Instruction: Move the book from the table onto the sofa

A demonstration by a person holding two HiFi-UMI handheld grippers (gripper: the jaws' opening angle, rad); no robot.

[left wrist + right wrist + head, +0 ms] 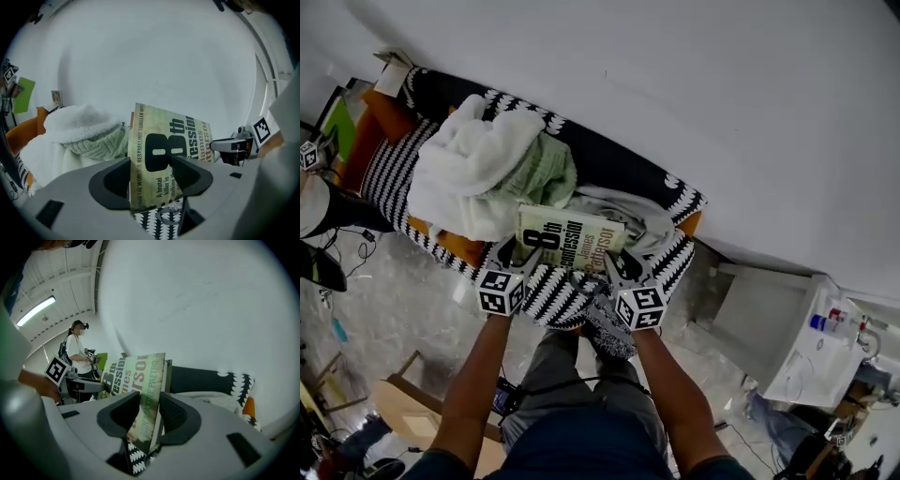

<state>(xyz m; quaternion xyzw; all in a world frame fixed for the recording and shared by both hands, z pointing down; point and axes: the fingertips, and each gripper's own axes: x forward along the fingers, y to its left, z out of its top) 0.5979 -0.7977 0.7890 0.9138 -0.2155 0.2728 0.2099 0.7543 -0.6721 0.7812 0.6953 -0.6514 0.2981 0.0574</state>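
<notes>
A green-and-cream paperback book (569, 238) hangs just over the black-and-white patterned sofa (553, 292), held by both grippers at its near corners. My left gripper (514, 251) is shut on the book's left edge (154, 168). My right gripper (614, 265) is shut on its right edge (147, 404). In the left gripper view the cover (168, 145) fills the space between the jaws, with the right gripper (234, 146) beyond it. From the right gripper view the left gripper (77, 385) shows past the book.
A white fluffy blanket (473, 169) and a pale green knitted throw (542, 176) lie heaped on the sofa behind the book. A grey cloth (628, 214) lies to the right. An orange cushion (389, 114) sits at the sofa's far end. A white wall (722, 112) backs the sofa.
</notes>
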